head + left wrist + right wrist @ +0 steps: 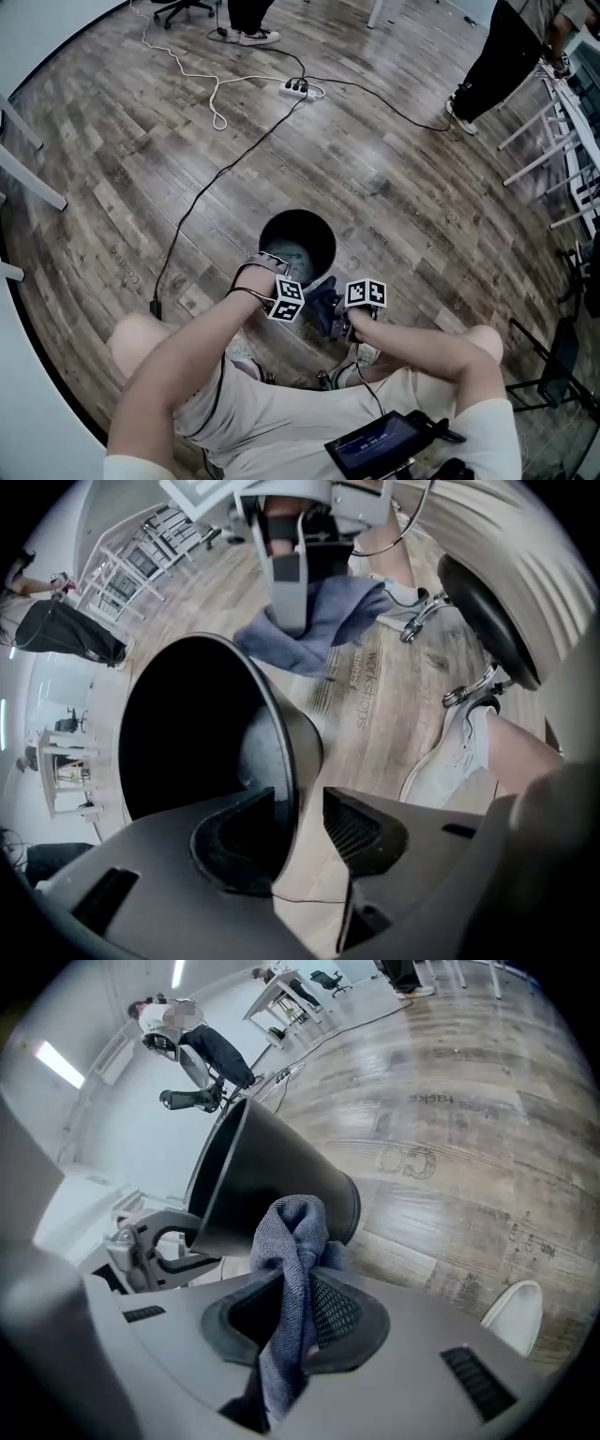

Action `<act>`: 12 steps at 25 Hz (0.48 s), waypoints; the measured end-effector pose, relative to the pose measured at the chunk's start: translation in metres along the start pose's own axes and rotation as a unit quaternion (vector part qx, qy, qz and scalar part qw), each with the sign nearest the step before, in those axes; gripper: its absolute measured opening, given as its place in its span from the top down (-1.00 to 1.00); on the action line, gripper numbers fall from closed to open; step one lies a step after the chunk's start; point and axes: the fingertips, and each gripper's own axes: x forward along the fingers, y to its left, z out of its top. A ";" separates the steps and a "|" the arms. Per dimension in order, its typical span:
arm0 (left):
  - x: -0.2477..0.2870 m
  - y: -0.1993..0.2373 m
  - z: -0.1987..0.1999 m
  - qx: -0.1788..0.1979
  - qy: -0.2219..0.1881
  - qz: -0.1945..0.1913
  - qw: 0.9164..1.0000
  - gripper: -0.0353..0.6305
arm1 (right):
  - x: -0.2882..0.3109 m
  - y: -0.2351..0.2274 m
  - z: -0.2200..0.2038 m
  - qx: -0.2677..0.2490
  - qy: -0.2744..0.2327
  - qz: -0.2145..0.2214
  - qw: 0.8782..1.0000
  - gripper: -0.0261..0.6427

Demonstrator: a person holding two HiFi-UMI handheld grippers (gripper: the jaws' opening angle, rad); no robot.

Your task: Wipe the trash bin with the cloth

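Wood floor [394, 187] carrying trash bin [297, 246] at 12 o'clock of the person. Left gripper [305, 803] fingers [361, 832] standing apart, loosely straddling the rim. Right gripper [300, 1307] clamping cloth [292, 1241] just beside the bin's wall. Wiping seemingly only beginning.

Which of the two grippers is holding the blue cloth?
The right gripper: its jaws are shut on the cloth. The left gripper holds no cloth; its open jaws stand on either side of the rim of the trash bin.
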 end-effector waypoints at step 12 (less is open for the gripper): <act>0.004 0.000 -0.006 0.040 0.021 0.003 0.999 0.59 | 0.016 0.044 0.009 -0.051 -0.027 0.033 0.998 0.74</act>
